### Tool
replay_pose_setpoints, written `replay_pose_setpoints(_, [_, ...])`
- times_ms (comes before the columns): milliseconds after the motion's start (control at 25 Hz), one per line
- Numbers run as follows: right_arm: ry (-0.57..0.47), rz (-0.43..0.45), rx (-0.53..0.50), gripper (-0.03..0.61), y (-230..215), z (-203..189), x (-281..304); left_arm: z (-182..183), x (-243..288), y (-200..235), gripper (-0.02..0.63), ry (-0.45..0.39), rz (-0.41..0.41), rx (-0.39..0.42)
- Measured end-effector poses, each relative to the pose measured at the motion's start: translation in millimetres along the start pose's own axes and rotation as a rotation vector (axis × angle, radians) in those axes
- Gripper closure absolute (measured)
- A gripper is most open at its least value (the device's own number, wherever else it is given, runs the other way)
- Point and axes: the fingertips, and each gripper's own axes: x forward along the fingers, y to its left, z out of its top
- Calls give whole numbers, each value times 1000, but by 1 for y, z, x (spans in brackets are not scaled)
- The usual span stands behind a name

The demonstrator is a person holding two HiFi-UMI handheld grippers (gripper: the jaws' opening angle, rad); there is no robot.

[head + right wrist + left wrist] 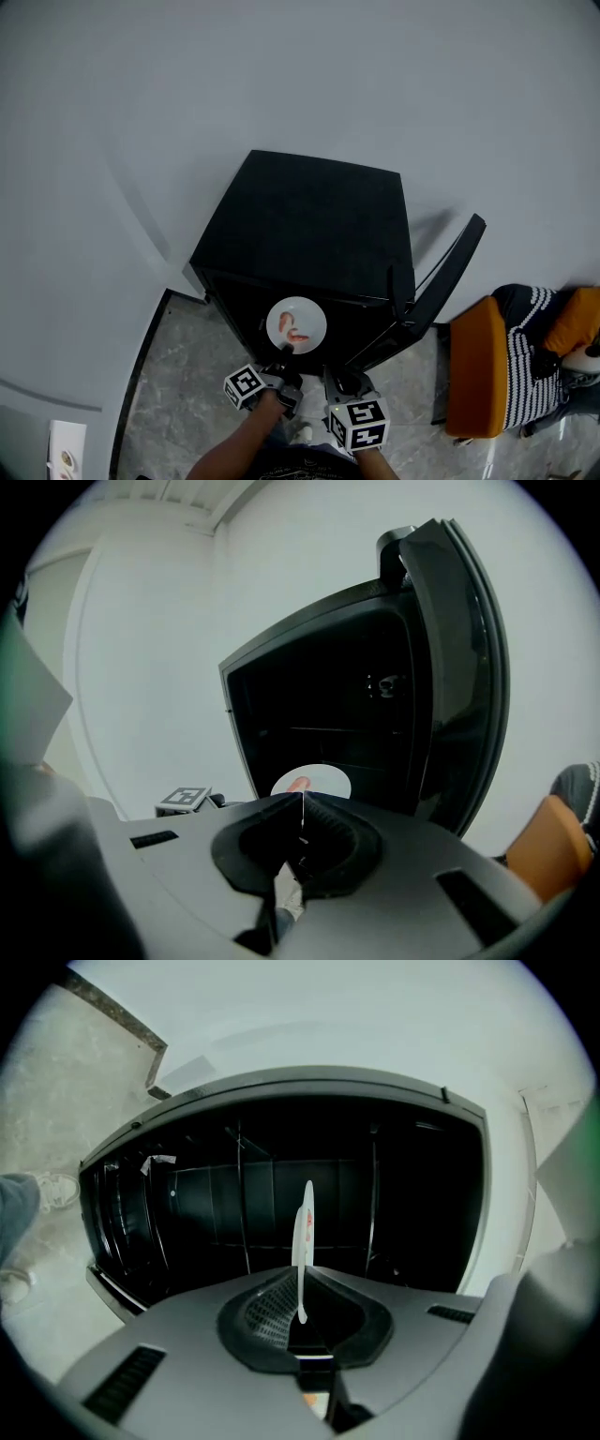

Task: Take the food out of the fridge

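A black mini fridge (pixel 309 225) stands against the white wall with its door (pixel 450 272) swung open to the right. A white plate (pixel 296 324) with red food on it hangs in front of the dark opening. My left gripper (pixel 284 349) is shut on the plate's near rim. In the left gripper view the plate (pixel 302 1232) stands edge-on between the jaws of my left gripper (pixel 300 1312), with empty wire shelves behind. My right gripper (pixel 342 380) is beside it, shut with nothing held. The right gripper view looks past my right gripper (pixel 302 822) to the plate (pixel 314 782) and the door (pixel 469 667).
An orange seat (pixel 478 375) with a striped cloth (pixel 530 347) stands right of the open door. The floor (pixel 178 375) is grey marble. A shoe (pixel 56 1190) shows at the left, and a white object (pixel 66 455) lies at the bottom left corner.
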Motion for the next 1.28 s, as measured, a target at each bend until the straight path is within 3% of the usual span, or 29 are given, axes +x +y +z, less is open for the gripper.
replay_pose_setpoints(240, [-30,4,24,557,2,0,-15,-20,-29,-24,591,-12,-19,-8])
replay_pose_setpoints(480, [-52,9,47,557,14,1,-22,-29,-48,-67,591,-7,-133,-35])
replay_pose_setpoints(720, [-64,-9,65,557,29,1,-22,-25,-76,-71,591,7,-92,-18])
replay_pose_setpoints(1280, [-104,-32,58,557,111,-1,-43,-9,-161,-116,591,44,-189,10])
